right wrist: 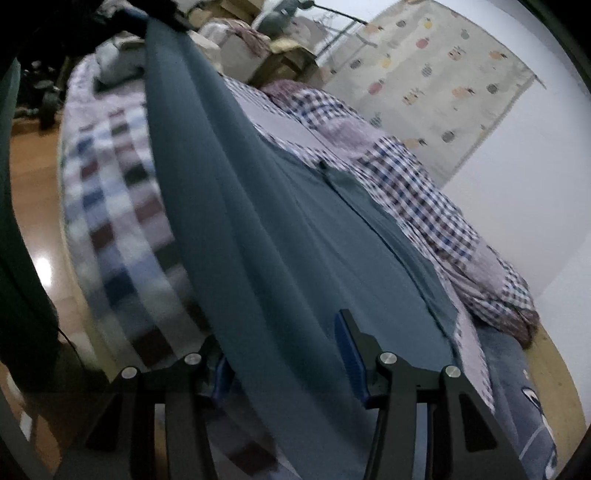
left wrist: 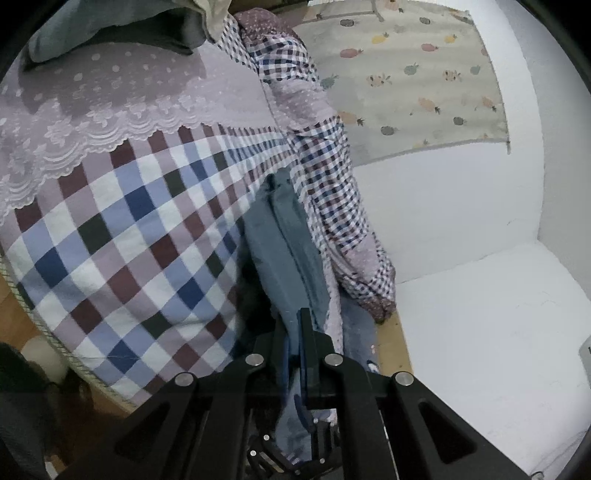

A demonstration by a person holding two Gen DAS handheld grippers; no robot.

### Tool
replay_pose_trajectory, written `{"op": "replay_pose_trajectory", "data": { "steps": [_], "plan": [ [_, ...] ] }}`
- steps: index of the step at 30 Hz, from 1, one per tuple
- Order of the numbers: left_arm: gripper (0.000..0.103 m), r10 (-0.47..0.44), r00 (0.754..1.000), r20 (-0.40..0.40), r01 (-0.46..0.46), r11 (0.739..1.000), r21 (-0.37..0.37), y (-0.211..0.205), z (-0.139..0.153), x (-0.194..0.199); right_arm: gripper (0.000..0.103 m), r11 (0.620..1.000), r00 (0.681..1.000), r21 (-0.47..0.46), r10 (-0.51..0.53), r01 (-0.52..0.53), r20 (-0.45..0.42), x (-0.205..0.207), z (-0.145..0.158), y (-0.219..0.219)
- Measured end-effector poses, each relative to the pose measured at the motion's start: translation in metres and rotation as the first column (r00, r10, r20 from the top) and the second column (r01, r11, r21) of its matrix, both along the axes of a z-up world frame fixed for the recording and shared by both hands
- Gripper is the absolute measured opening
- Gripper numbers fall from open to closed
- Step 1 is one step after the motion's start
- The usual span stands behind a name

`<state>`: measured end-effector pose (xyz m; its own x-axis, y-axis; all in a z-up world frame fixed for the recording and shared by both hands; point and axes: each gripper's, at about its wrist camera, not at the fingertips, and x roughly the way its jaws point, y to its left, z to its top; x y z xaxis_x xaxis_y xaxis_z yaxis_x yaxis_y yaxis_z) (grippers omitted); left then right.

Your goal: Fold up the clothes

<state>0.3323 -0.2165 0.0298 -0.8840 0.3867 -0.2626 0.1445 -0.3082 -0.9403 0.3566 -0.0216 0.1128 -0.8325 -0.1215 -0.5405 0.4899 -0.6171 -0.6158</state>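
Note:
A teal garment (left wrist: 284,236) hangs in a narrow bunch against the side of the bed, and my left gripper (left wrist: 293,332) is shut on its lower end. In the right wrist view the same teal garment (right wrist: 258,206) stretches as a broad sheet from the upper left down over the bed. It passes between the wide-apart fingers of my right gripper (right wrist: 284,354), which is open. The cloth partly covers that gripper's left blue pad (right wrist: 221,373), while the right pad (right wrist: 347,347) is bare.
The bed carries a large-check quilt (left wrist: 129,240) with a lace cover (left wrist: 92,110) and a small-check duvet (left wrist: 332,177) along the wall side. More clothes (left wrist: 110,33) are piled at the far end. A fruit-print curtain (left wrist: 406,74), white wall (left wrist: 461,203) and wooden floor (right wrist: 33,184) surround it.

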Motion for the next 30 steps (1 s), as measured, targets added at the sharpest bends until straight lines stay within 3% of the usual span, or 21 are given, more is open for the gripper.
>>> {"op": "replay_pose_trajectory", "data": {
  "steps": [10,20,21,24,28,30],
  "plan": [
    [0.002,0.041,0.998,-0.047,-0.041,0.999,-0.001,-0.002,0.018,-0.012,0.052,0.973,0.984,0.145,-0.178,0.179,-0.02,0.005,-0.009,0.089],
    [0.002,0.059,0.994,-0.098,-0.061,0.998,-0.026,0.0,0.033,-0.024,0.05,0.9,0.941,0.276,-0.332,0.337,-0.065,0.025,-0.013,0.183],
    [0.002,0.06,0.993,-0.103,-0.064,0.998,-0.029,0.0,0.035,-0.025,0.045,0.894,0.939,0.288,-0.337,0.343,-0.072,0.028,-0.013,0.188],
    [0.002,0.065,0.991,-0.118,-0.07,0.997,-0.036,0.001,0.039,-0.028,0.016,0.887,0.944,0.324,-0.319,0.329,-0.086,0.035,-0.014,0.194],
    [0.002,0.07,0.992,-0.106,-0.074,0.997,-0.028,0.0,0.037,-0.032,0.002,0.877,0.952,0.37,-0.288,0.305,-0.102,0.043,-0.017,0.2],
    [0.002,0.072,0.992,-0.103,-0.075,0.997,-0.031,0.0,0.037,-0.033,0.0,0.878,0.951,0.367,-0.288,0.309,-0.113,0.044,-0.014,0.203]
  ]
}}
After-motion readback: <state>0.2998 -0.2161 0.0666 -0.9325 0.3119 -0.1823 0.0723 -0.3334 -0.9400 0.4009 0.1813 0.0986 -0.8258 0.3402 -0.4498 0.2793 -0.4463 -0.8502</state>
